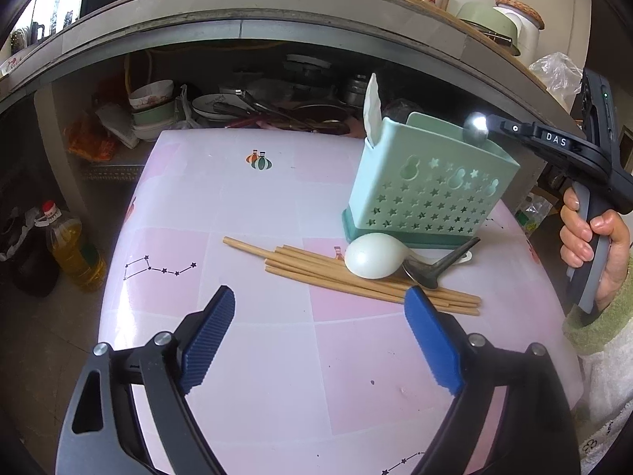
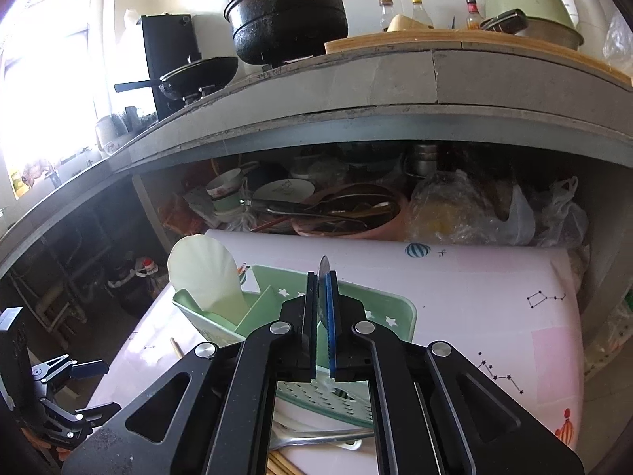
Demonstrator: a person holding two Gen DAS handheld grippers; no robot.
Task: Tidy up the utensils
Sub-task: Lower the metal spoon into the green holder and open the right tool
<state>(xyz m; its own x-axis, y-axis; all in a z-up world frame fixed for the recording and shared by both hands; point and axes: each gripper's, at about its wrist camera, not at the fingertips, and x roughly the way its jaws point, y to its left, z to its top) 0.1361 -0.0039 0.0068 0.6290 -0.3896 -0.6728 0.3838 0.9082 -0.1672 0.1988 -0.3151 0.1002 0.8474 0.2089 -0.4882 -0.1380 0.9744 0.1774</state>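
A mint green utensil holder (image 1: 427, 186) with star cut-outs stands on the pink table (image 1: 253, 206). A white spoon (image 1: 373, 107) stands in its left slot. My right gripper (image 1: 492, 123) is shut on a metal spoon (image 1: 476, 128) and holds it over the holder's top right; the spoon shows edge-on between the fingers in the right wrist view (image 2: 323, 293). Several wooden chopsticks (image 1: 348, 273), a white spoon (image 1: 374, 255) and a metal spoon (image 1: 431, 269) lie in front of the holder. My left gripper (image 1: 320, 316) is open, just short of the chopsticks.
Behind the table a concrete counter (image 1: 277, 12) overhangs a shelf crammed with bowls and plates (image 1: 158, 107). An oil bottle (image 1: 71, 245) stands on the floor at left. Pots (image 2: 285, 12) and bottles sit on the counter. Plastic bags (image 2: 494, 209) lie at the table's far edge.
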